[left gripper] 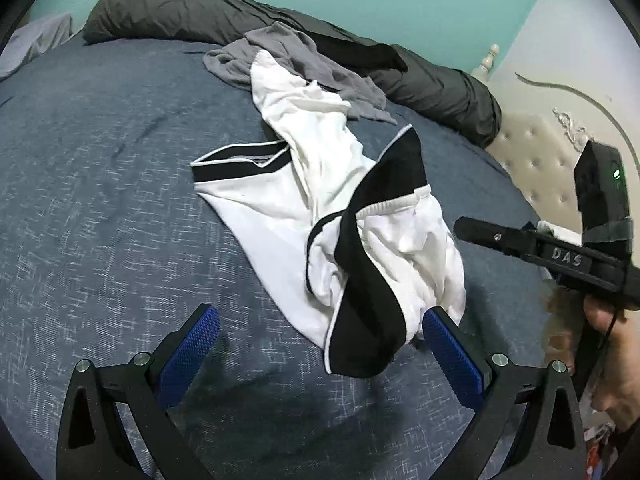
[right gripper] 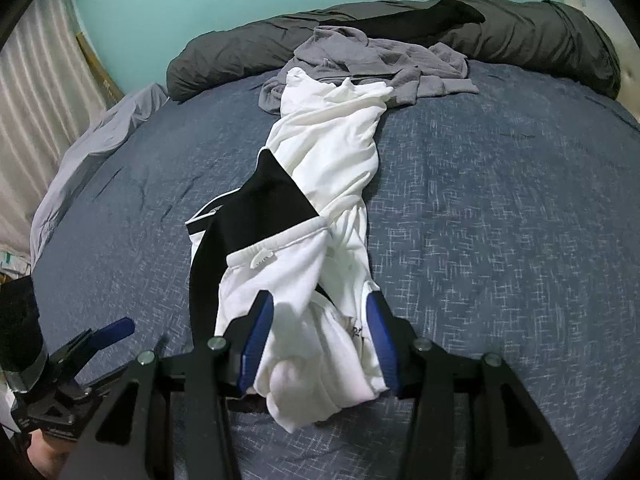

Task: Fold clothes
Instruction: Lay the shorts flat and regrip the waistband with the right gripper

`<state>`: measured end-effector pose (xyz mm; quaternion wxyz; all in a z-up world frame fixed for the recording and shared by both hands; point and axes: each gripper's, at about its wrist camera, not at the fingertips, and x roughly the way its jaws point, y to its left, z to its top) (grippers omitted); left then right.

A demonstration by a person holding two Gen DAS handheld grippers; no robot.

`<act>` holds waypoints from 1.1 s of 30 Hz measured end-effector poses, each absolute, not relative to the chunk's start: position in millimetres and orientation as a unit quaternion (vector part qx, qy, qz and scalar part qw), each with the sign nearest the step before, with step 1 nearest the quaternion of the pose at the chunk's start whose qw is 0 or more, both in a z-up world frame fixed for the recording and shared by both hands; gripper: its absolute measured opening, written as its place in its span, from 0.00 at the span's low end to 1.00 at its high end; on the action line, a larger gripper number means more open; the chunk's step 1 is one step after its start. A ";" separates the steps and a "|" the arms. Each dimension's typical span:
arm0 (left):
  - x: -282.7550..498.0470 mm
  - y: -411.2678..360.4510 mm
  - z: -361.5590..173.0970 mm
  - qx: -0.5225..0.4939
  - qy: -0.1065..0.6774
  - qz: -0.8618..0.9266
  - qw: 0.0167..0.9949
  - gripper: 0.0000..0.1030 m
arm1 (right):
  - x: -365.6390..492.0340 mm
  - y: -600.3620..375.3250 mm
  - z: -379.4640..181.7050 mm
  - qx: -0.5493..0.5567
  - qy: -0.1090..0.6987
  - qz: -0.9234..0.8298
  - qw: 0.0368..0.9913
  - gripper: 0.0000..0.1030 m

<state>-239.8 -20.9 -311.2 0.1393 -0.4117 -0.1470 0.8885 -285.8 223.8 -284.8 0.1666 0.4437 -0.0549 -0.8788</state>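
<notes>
Stretching lengthwise away from both tools across the bed (right gripper: 500, 208), the white-and-black shirt (right gripper: 332, 168) has its near end bunched between the half-spread right tool (right gripper: 320, 344), while the wide-open, empty left tool (left gripper: 320, 344) waits beside it.

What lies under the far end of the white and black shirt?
The far end of the white and black shirt rests on a crumpled grey garment, which lies on the blue bedcover. How much of the grey garment is covered cannot be seen.
</notes>
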 end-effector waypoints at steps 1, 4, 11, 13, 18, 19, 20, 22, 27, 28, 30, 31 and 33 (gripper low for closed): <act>-241.1 -18.2 -312.8 -0.415 -0.144 0.887 0.140 1.00 | -285.7 224.6 -284.1 0.443 -0.054 -0.879 0.168 0.47; -243.1 -16.9 -316.9 -0.425 -0.150 0.881 0.147 1.00 | -286.2 228.8 -283.4 0.443 -0.061 -0.879 0.169 0.47; -239.5 -21.8 -316.7 -0.425 -0.151 0.880 0.149 1.00 | -289.9 226.3 -289.8 0.447 -0.067 -0.874 0.178 0.48; -239.2 -24.6 -317.2 -0.425 -0.153 0.880 0.147 1.00 | -294.1 223.4 -291.2 0.447 -0.070 -0.873 0.180 0.56; -237.9 -28.5 -316.8 -0.426 -0.148 0.881 0.146 1.00 | -305.1 213.9 -300.2 0.463 -0.057 -0.866 0.181 0.16; -237.2 -29.3 -315.9 -0.425 -0.146 0.881 0.146 1.00 | -304.6 218.5 -300.6 0.463 -0.058 -0.867 0.173 0.12; -237.2 -29.6 -315.4 -0.424 -0.145 0.882 0.145 1.00 | -302.8 225.5 -300.6 0.462 -0.058 -0.870 0.162 0.07; -237.1 -31.9 -315.3 -0.424 -0.147 0.882 0.142 1.00 | -299.3 239.4 -300.7 0.461 -0.058 -0.875 0.138 0.02; -237.8 -34.4 -317.5 -0.428 -0.154 0.880 0.137 1.00 | -290.9 282.9 -304.5 0.462 -0.082 -0.878 0.095 0.01; -237.6 -34.8 -317.3 -0.429 -0.152 0.880 0.135 1.00 | -290.2 285.0 -303.4 0.460 -0.098 -0.875 0.111 0.02; -237.2 -35.9 -316.9 -0.430 -0.147 0.881 0.130 1.00 | -289.1 287.7 -301.0 0.456 -0.127 -0.869 0.142 0.15; -236.6 -38.2 -316.9 -0.429 -0.145 0.883 0.123 1.00 | -290.1 282.4 -297.9 0.453 -0.124 -0.871 0.148 0.29; -236.2 -44.7 -317.1 -0.426 -0.148 0.886 0.112 1.00 | -293.1 273.0 -293.3 0.446 -0.129 -0.870 0.167 0.59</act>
